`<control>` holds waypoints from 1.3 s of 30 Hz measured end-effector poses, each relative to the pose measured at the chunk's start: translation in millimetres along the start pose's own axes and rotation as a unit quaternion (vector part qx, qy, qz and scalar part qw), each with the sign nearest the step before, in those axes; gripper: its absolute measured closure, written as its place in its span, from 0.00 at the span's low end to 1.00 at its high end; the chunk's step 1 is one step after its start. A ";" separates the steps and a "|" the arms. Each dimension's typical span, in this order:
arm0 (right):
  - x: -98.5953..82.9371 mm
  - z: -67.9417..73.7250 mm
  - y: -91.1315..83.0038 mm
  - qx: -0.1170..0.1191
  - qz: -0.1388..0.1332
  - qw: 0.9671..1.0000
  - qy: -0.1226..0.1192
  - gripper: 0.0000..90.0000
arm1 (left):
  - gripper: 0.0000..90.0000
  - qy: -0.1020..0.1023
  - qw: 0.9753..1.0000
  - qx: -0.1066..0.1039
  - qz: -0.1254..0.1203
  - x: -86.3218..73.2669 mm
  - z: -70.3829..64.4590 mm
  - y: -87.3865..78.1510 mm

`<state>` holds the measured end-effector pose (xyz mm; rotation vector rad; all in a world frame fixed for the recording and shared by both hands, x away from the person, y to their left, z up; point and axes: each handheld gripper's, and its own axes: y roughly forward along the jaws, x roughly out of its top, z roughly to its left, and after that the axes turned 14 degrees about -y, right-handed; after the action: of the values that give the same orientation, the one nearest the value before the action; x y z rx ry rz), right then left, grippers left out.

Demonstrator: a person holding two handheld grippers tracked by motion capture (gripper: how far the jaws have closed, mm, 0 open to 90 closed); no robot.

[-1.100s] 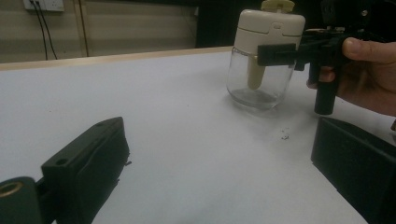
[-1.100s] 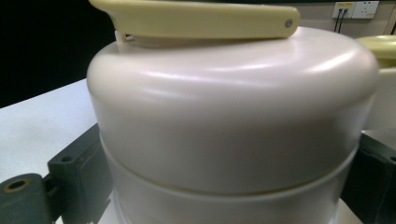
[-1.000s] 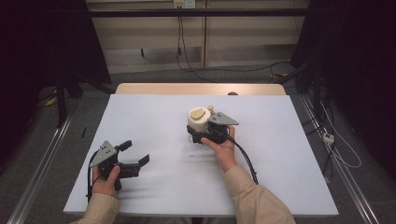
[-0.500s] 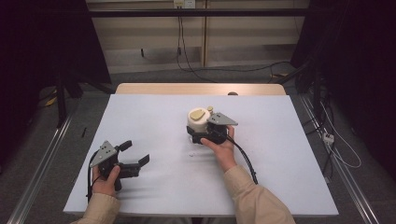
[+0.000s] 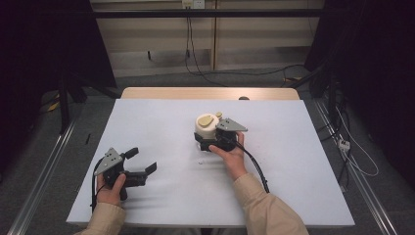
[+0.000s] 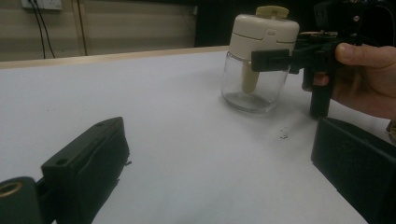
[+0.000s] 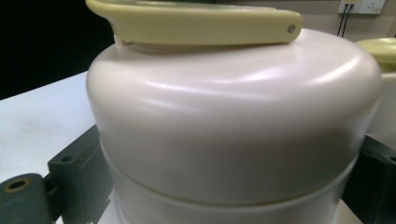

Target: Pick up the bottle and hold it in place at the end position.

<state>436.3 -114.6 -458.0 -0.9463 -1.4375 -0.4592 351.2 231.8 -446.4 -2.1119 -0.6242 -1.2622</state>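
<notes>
Almost nothing has changed over the last second: the right gripper [image 5: 209,138] stays clamped on the jar [image 5: 207,128] at the same spot, a little toward 1 o'clock of the middle of the white surface [image 5: 293,161], and the left gripper [image 5: 142,164] stays parked near the 7 o'clock corner. That stillness suggests the grasp is settled and the jar is being steadied rather than carried; the next move, a lift or work on the lid, is not yet begun.

In the left gripper view the right gripper's black jaws pinch the jar [image 6: 258,63] at the seam where the cream cap meets the glass. The left gripper's own jaws stand wide apart, holding nothing, with bare surface between them.

The jar has a clear, rounded glass body standing upright on the surface, seemingly empty save for a pale stem inside. Its cap is smooth, glossy cream plastic, domed at the shoulder. On top sits a yellower flip tab [image 7: 196,21], flat and matte, with a small hinge pin at one end. The surface is a matte white sheet with a few dark specks.
</notes>
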 end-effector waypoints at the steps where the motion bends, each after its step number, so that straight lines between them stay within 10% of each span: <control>1: 0.2 -0.2 -0.1 -0.002 0.000 1.000 0.000 0.06 | 0.04 0.001 1.000 0.001 0.000 0.1 -0.1 -0.1; 39: -0.9 1.2 -0.9 0.002 0.012 1.000 -0.025 0.06 | 0.04 -0.007 1.000 0.001 -0.002 -0.3 -1.1 -0.3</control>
<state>434.7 -114.4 -458.7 -0.9770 -1.4703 -0.4161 350.2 231.2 -446.3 -2.1205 -0.6354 -1.2510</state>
